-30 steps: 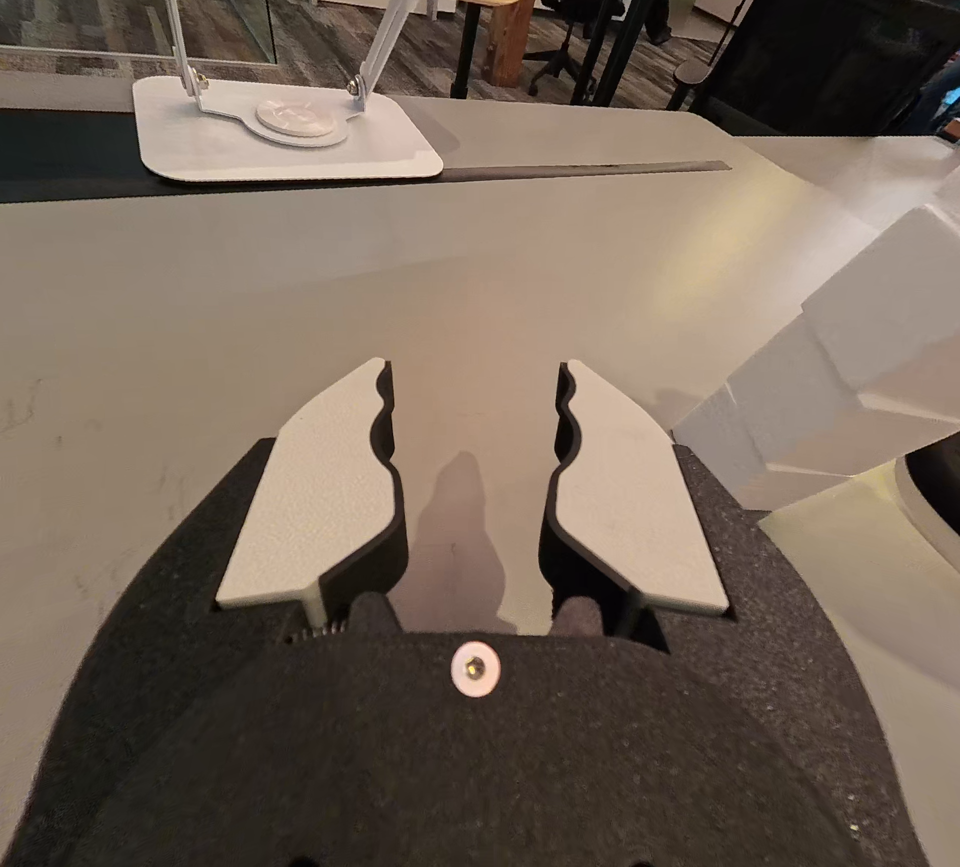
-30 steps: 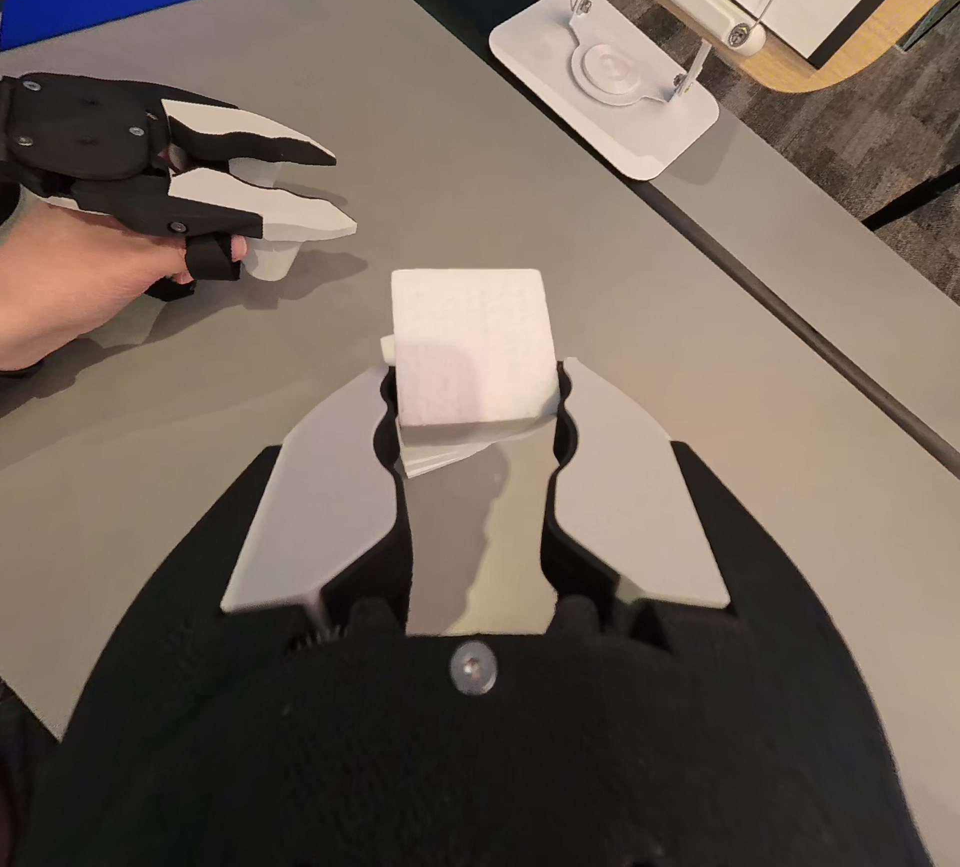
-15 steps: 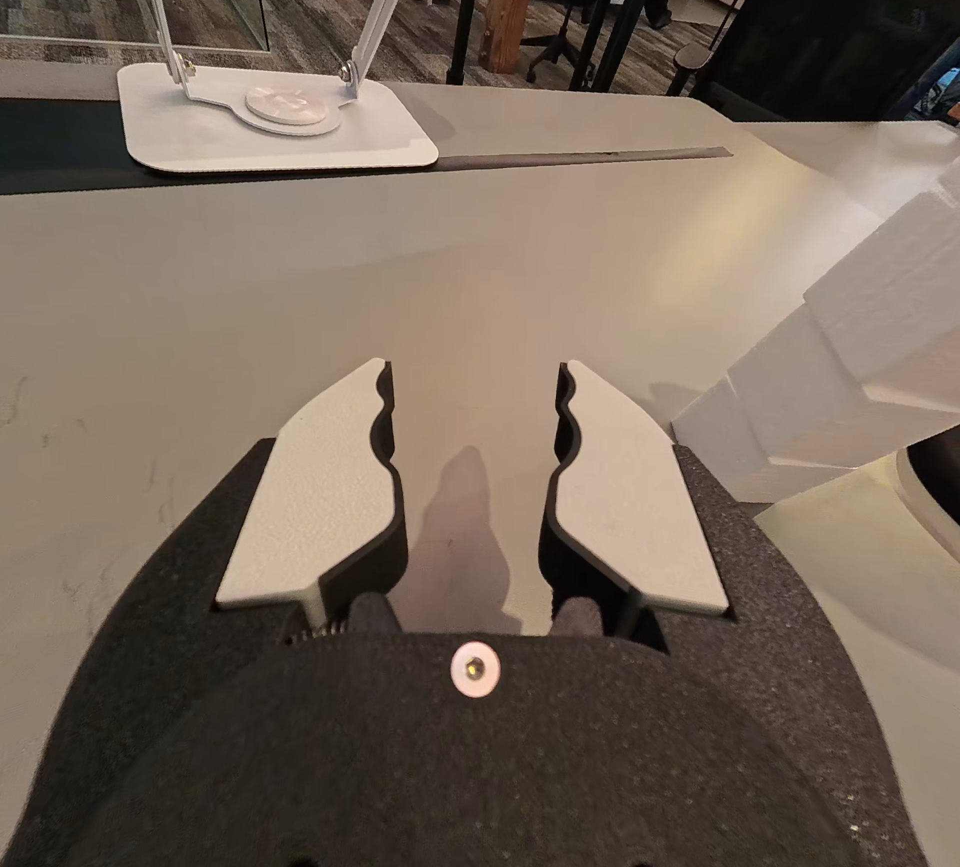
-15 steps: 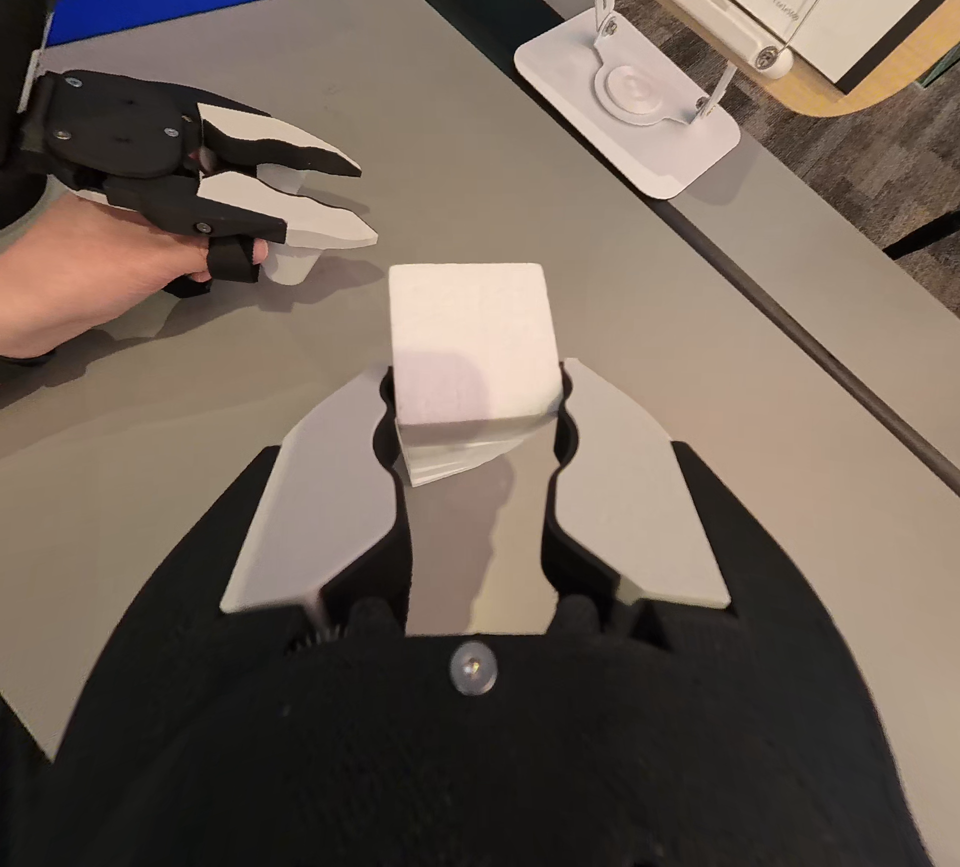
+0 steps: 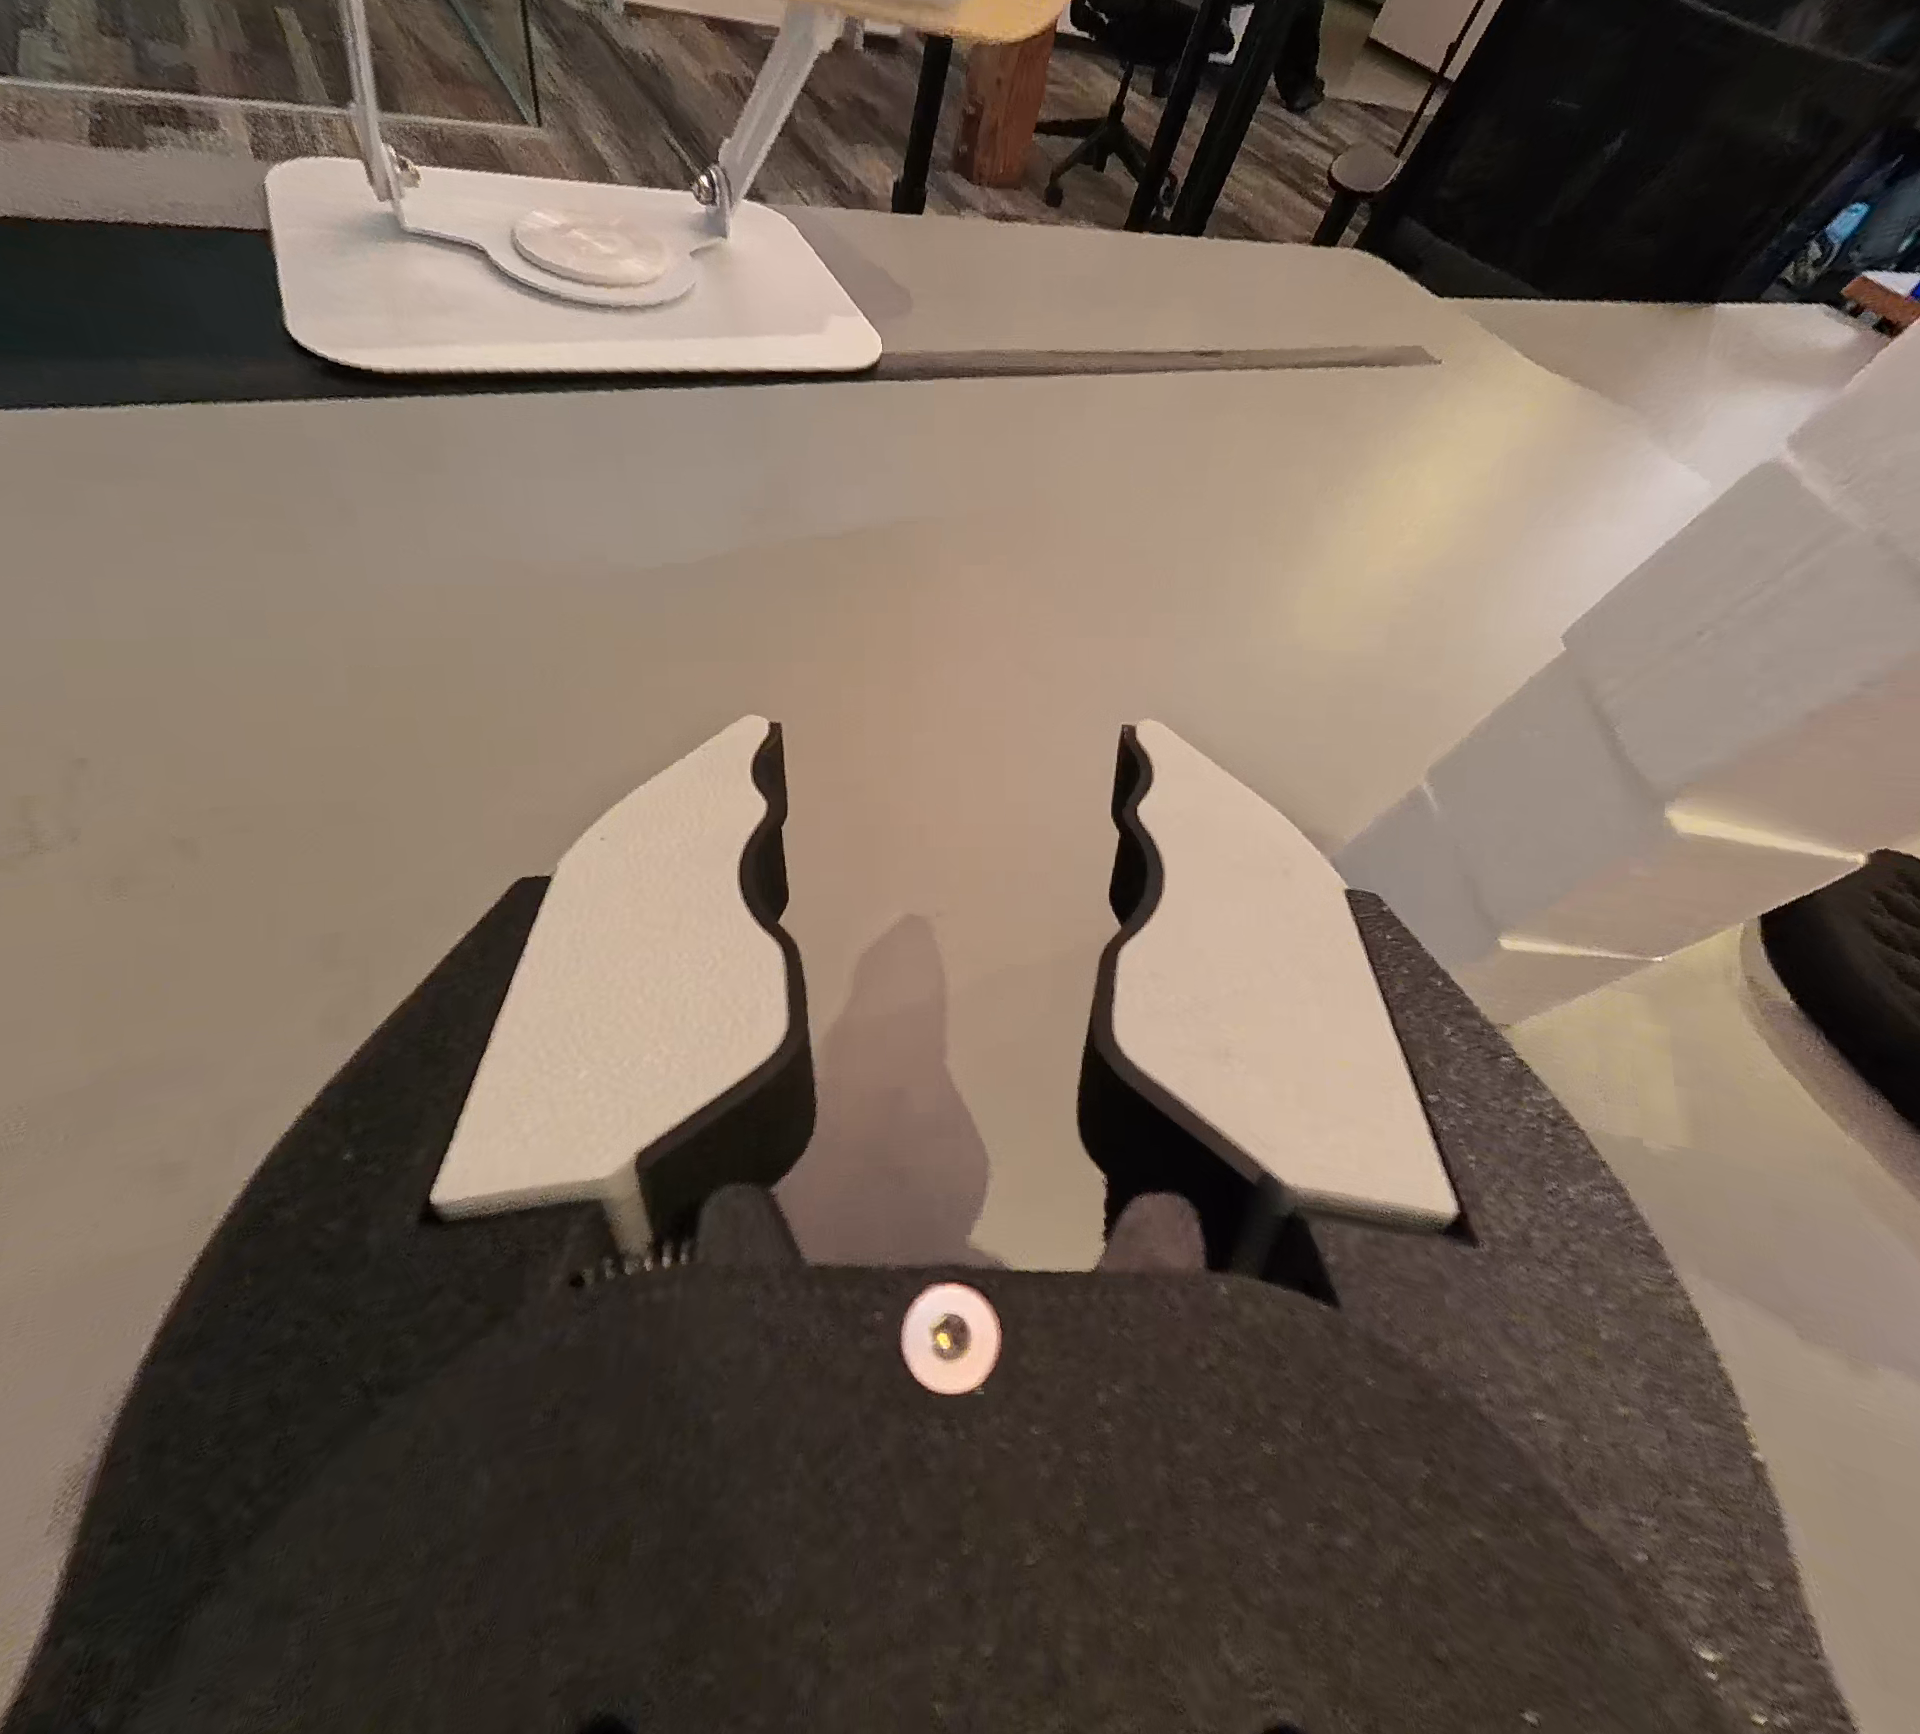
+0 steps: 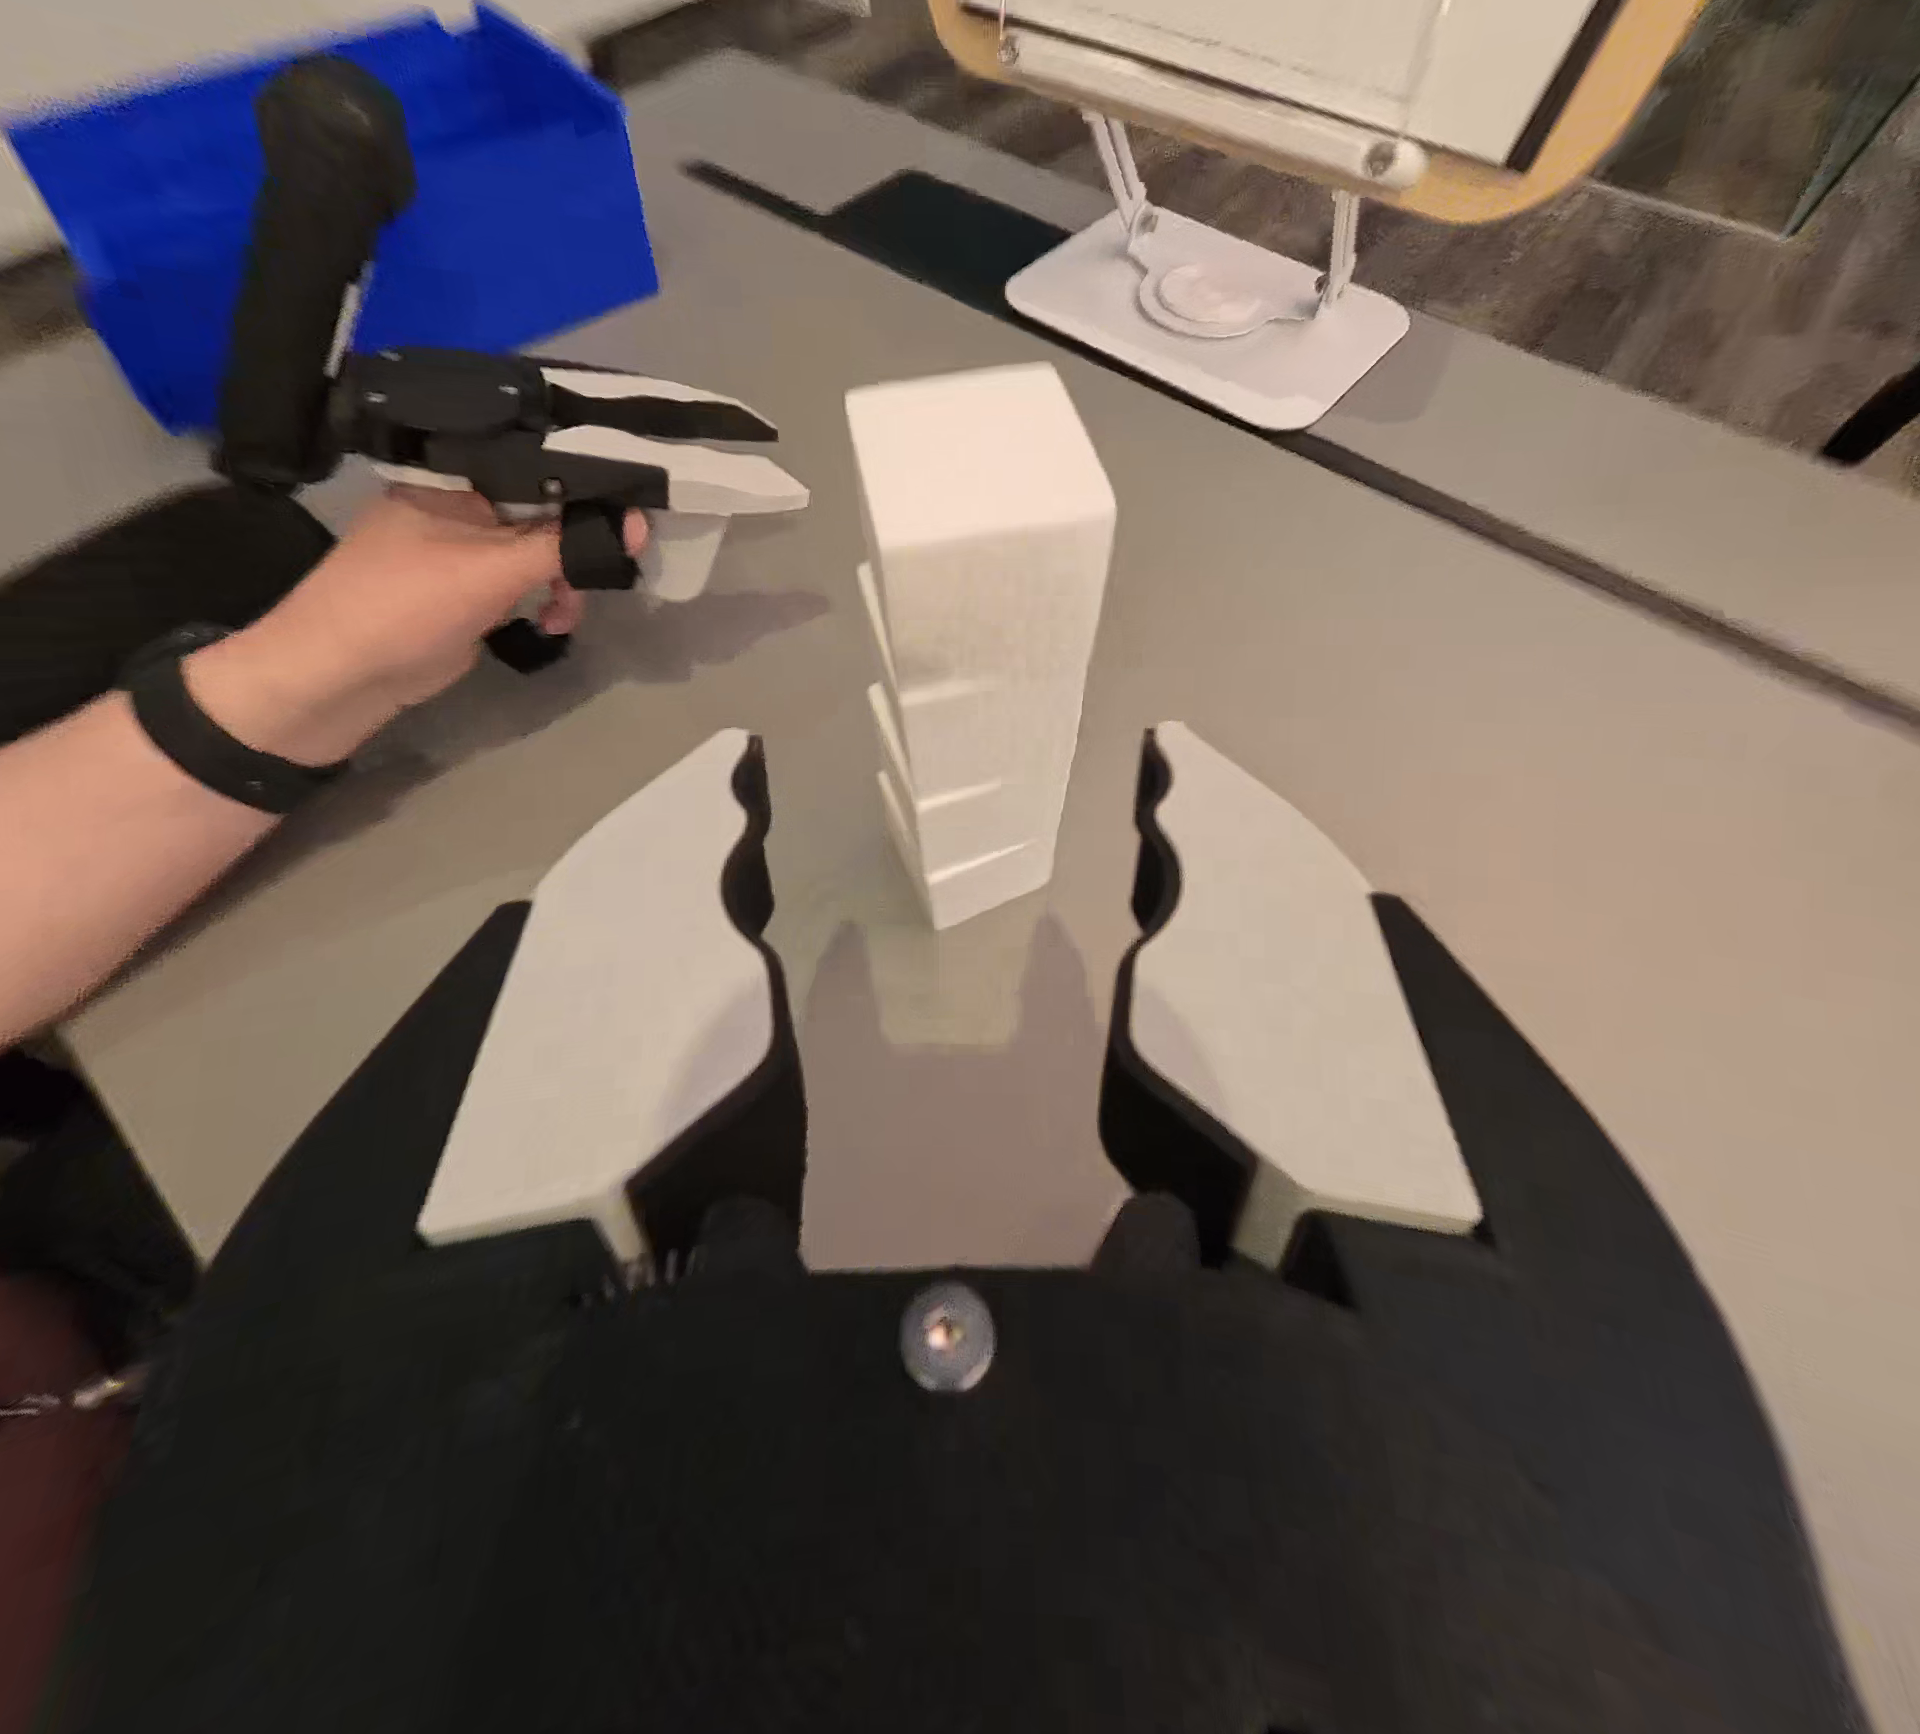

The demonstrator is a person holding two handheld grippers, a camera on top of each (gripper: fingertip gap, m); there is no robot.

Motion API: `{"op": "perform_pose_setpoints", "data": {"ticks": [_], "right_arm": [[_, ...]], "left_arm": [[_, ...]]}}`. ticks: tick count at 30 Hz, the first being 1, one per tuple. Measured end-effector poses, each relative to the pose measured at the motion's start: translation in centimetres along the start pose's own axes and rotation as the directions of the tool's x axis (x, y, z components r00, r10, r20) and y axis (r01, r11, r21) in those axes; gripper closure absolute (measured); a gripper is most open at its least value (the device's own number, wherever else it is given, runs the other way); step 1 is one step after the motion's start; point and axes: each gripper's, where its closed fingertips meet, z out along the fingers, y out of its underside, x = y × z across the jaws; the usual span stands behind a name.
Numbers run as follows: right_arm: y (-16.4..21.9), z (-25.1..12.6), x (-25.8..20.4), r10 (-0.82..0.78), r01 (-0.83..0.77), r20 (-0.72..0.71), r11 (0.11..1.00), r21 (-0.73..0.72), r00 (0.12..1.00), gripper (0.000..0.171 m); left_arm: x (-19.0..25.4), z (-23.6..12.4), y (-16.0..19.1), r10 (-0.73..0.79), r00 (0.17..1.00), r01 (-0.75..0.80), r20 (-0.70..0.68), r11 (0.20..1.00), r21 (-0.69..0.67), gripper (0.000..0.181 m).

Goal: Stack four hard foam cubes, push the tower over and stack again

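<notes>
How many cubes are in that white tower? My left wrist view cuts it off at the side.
Observer: Four. The right wrist view shows the whole tower, upright on the grey table, its cubes slightly staggered.
Operator: Is the other gripper holding it?
Observer: No. The right gripper is open, and a gap shows on each side of the tower.
Operator: What's behind my gripper?
Observer: A blue bin sits on the table behind the left gripper.
</notes>
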Motion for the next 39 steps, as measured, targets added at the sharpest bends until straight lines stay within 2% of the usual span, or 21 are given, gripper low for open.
{"op": "perform_pose_setpoints", "data": {"ticks": [2,3,4,5,9,13,18,23,26,30,34,38,39], "right_arm": [[2.9,-0.4,1.2,0.154,-0.154,0.006,0.988,-0.006,0.988,0.112],[4.7,-0.2,2.0,0.223,-0.224,-0.01,0.973,-0.051,0.975,0.132],[6.3,0.2,2.8,0.276,-0.278,-0.033,0.956,-0.092,0.961,0.165],[7.6,0.5,3.7,0.319,-0.326,-0.074,0.938,-0.115,0.945,0.17],[13.3,1.3,6.2,0.377,-0.456,-0.298,0.847,-0.273,0.877,0.17],[14.7,2.3,6.6,0.402,-0.529,-0.385,0.786,-0.32,0.831,0.17],[12.3,5.1,5.3,0.329,-0.479,-0.395,0.791,-0.381,0.858,0.17],[6.7,10.1,2.0,0.208,-0.333,-0.31,0.836,-0.436,0.928,0.171],[3.4,11.8,0.3,0.123,-0.245,-0.282,0.857,-0.454,0.952,0.171],[0.3,11.7,-1.0,0.052,-0.169,-0.264,0.88,-0.443,0.963,0.17],[-0.5,10.0,-0.9,0.043,-0.143,-0.25,0.907,-0.396,0.967,0.17],[-0.5,8.2,-0.1,0.031,-0.09,-0.213,0.956,-0.278,0.977,0.17],[-0.6,7.8,0.1,0.017,-0.06,-0.191,0.973,-0.221,0.982,0.164]], "left_arm": [[-0.1,-0.4,-0.5,0.0,1.0,0.0,0.004,1.0,0.021,0.121],[-0.1,-0.6,-0.7,0.004,1.0,-0.004,0.008,1.0,0.031,0.121],[-0.2,-0.8,-0.9,0.01,1.0,-0.01,0.013,0.999,0.036,0.121],[-0.3,-1.0,-1.0,0.019,1.0,-0.02,0.023,0.999,0.04,0.121],[-1.0,-1.6,-1.4,0.037,0.998,-0.04,0.05,0.998,0.054,0.122],[-2.1,-1.9,-1.8,0.024,0.997,-0.03,0.078,0.997,0.068,0.122],[-2.6,-2.3,-2.1,-0.048,0.998,0.044,0.046,0.996,0.079,0.123],[-4.6,-3.1,-2.7,-0.12,0.991,0.114,0.053,0.988,0.101,0.124],[-6.1,-4.2,-3.2,-0.162,0.983,0.15,0.088,0.98,0.133,0.124],[-7.7,-6.0,-4.2,-0.175,0.971,0.142,0.166,0.971,0.193,0.12],[-9.0,-7.8,-5.3,-0.179,0.954,0.12,0.241,0.963,0.242,0.116],[-8.9,-9.0,-6.2,-0.176,0.955,0.107,0.238,0.955,0.276,0.117],[-9.0,-9.1,-6.3,-0.176,0.955,0.105,0.24,0.953,0.284,0.118]]}}
